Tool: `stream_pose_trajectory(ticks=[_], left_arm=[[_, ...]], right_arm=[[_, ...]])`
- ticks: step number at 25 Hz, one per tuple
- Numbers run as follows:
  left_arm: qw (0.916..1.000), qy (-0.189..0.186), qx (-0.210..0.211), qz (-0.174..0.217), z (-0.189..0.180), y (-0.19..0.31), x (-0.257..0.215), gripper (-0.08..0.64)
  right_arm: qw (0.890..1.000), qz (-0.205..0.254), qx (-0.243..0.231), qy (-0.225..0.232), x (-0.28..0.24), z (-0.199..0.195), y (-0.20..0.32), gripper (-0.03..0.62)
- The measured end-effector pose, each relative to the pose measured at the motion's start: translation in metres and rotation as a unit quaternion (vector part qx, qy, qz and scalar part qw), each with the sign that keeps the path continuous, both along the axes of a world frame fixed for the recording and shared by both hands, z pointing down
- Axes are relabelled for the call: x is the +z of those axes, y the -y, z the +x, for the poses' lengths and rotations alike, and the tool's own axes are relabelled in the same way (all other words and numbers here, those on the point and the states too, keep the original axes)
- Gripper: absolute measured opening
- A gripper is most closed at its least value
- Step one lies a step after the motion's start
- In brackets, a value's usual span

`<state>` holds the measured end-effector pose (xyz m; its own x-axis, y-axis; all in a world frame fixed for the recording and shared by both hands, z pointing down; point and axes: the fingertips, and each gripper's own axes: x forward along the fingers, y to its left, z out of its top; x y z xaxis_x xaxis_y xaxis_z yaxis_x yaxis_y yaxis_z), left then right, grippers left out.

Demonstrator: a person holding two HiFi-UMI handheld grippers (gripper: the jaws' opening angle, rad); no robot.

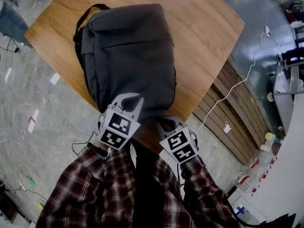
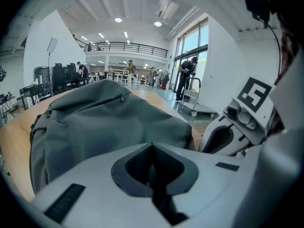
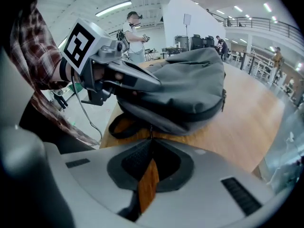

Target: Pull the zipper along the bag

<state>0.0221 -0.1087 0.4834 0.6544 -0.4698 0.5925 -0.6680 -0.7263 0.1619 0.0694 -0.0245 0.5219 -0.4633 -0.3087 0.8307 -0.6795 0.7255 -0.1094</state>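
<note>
A dark grey backpack (image 1: 128,51) lies on a round wooden table (image 1: 204,42). My left gripper (image 1: 135,103) rests on the bag's near end; in the left gripper view its jaws (image 2: 152,145) meet at the tips against the grey fabric (image 2: 104,122). My right gripper (image 1: 166,123) sits just right of it at the bag's near lower edge. In the right gripper view it (image 3: 152,140) is shut on a thin dark zipper pull (image 3: 151,133) beneath the bag (image 3: 190,89). The left gripper (image 3: 156,82) shows there, pressed on the bag.
A dark strap (image 3: 121,127) loops out under the bag near the table's edge. Wooden planks (image 1: 237,108) and a white cable with a charger (image 1: 227,127) lie on the floor to the right. A trolley (image 2: 194,106) and people stand far off.
</note>
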Motion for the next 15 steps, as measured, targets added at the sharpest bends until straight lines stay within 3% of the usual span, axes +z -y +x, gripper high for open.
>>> stream_pose_trajectory(ticks=[4, 15], left_arm=[[1.0, 0.005, 0.005, 0.004, -0.003, -0.003, 0.0, 0.009], [0.9992, 0.019, 0.035, 0.01, -0.004, -0.011, 0.004, 0.009]], right_arm=[[1.0, 0.007, -0.001, -0.022, -0.002, 0.019, 0.009, 0.012], [0.995, 0.03, 0.073, -0.058, 0.005, 0.084, 0.085, 0.014]])
